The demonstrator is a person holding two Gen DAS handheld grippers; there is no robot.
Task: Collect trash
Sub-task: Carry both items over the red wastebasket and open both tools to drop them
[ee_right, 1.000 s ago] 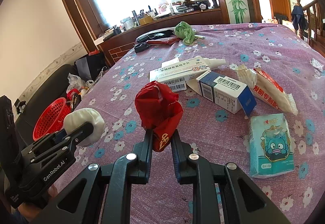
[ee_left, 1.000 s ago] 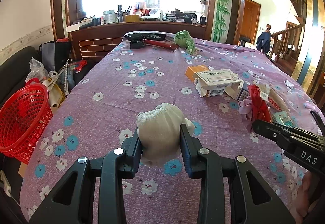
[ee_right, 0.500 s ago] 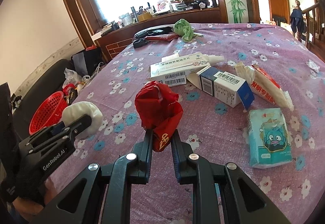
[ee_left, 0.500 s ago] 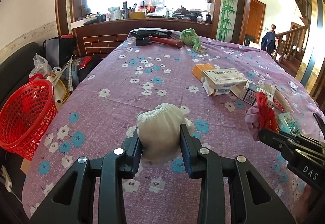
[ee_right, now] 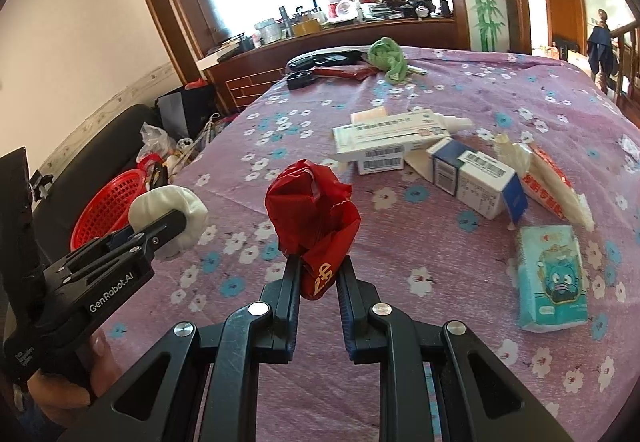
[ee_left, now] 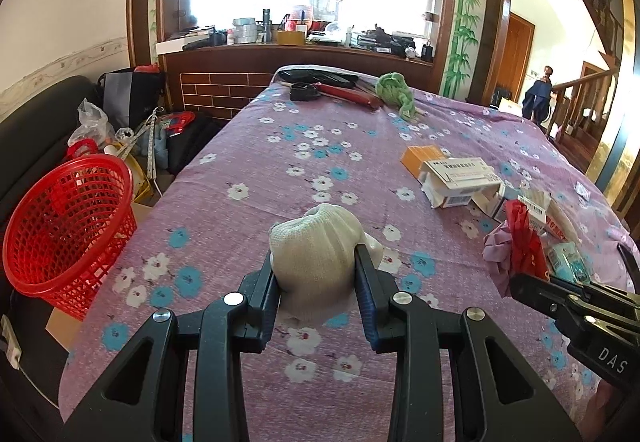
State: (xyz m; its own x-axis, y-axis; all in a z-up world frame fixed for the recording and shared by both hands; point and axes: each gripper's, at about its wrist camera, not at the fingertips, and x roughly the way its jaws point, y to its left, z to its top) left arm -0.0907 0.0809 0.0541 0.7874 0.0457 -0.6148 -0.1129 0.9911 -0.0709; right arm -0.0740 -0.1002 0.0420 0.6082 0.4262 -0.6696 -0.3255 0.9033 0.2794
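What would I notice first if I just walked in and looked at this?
Probably the two black tools held above the purple flowered tablecloth. The left tool squeezes a crumpled white cloth wad, and the right tool pinches a scrunched red plastic bag. A bright red mesh basket stands on the left, beside the table.

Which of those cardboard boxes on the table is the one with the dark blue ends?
The white box with dark blue ends, lying nearest the teal tissue pack. The long white boxes behind it lack blue ends.
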